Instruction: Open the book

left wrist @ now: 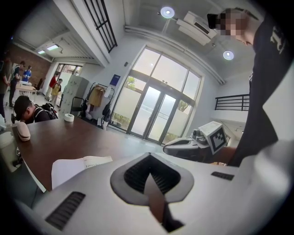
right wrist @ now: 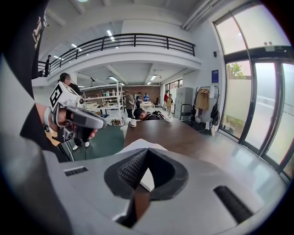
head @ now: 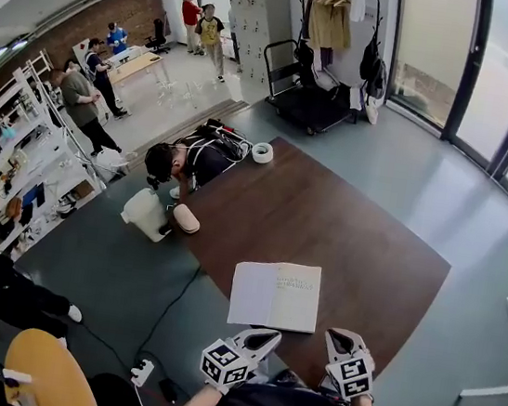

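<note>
At the table's [head: 353,230] far left corner, around 10 o'clock from the book, a person [head: 173,164] leans over the edge. A tape roll [head: 262,153] lies just beyond, well apart from the work.

The left gripper [head: 265,338] hovers off the table's near edge, at the book's 7 o'clock. Its jaws are pressed together with nothing between them, and it is probably held low and back so a closed tip can slide under a cover edge.

The book [head: 275,294] lies flat and closed, pale cover up, close to the table's near edge. That placement looks chosen to put it within reach of both tools. I cannot tell which side is the spine.

The right gripper [head: 338,336] sits at the book's 5 o'clock, jaws likewise closed and empty, touching nothing.

From 12 to 3 o'clock of the book the brown tabletop is bare, so a cover has room to swing. The near edge leaves little margin.
</note>
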`<action>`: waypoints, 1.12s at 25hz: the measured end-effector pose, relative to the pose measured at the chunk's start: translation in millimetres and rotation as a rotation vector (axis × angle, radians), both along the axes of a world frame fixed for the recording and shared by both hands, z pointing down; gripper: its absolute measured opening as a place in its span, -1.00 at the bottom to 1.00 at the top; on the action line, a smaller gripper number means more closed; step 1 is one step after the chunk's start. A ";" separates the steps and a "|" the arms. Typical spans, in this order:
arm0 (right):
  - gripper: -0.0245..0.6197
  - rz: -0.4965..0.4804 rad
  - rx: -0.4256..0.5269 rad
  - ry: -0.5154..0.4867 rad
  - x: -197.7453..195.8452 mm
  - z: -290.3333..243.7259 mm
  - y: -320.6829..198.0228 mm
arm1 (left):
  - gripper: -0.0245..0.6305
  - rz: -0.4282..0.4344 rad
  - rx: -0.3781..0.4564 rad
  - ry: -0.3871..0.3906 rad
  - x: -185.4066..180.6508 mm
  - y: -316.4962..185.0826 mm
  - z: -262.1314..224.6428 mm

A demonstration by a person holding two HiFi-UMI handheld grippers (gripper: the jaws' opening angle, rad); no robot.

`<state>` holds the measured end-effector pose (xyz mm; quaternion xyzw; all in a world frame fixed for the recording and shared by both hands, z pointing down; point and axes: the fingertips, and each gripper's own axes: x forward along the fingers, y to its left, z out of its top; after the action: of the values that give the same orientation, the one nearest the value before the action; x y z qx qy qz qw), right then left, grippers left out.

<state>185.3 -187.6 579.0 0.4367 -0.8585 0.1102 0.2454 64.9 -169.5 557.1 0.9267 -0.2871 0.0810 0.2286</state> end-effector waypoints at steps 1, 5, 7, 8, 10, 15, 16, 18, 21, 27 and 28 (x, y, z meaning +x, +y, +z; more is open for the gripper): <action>-0.96 -0.002 -0.004 0.002 -0.6 1.0 -0.9 | -0.91 -0.005 -0.004 0.002 -1.1 -1.2 1.0; -0.96 -0.002 0.008 0.010 -7.9 4.6 -12.3 | -0.91 -0.012 0.003 0.007 -11.0 -9.2 5.8; -0.96 0.002 0.025 0.011 -12.9 2.2 -20.4 | -0.91 -0.012 0.014 0.004 -17.5 -14.8 5.6; -0.96 0.004 0.032 0.010 -14.1 -0.2 -24.1 | -0.91 -0.013 0.017 0.004 -19.4 -17.5 5.0; -0.96 0.012 0.031 0.009 -15.2 -3.0 -28.4 | -0.91 -0.015 0.014 0.004 -22.5 -21.0 4.0; -0.96 0.046 -0.002 -0.007 -16.3 -1.6 -34.3 | -0.91 -0.017 -0.015 -0.002 -31.1 -23.1 5.4; -0.96 0.053 -0.005 -0.011 -16.7 -1.1 -37.4 | -0.91 -0.017 -0.017 -0.004 -33.0 -25.1 6.2; -0.96 0.071 -0.011 -0.020 -17.8 2.2 -44.6 | -0.91 -0.015 -0.021 -0.005 -37.6 -29.9 8.7; -0.96 0.117 -0.038 -0.061 -14.8 10.0 -53.1 | -0.91 -0.008 -0.034 -0.011 -41.4 -32.7 12.6; -0.96 0.236 -0.116 -0.180 6.0 25.5 -76.5 | -0.91 0.020 -0.051 -0.024 -36.0 -41.9 14.7; -0.96 0.247 -0.121 -0.181 7.3 27.6 -80.7 | -0.91 0.023 -0.053 -0.024 -37.1 -44.6 14.9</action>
<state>192.6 -268.3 606.6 0.5117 -0.8086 0.2300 0.1772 27.8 -214.1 572.0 0.9225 -0.2768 0.1026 0.2488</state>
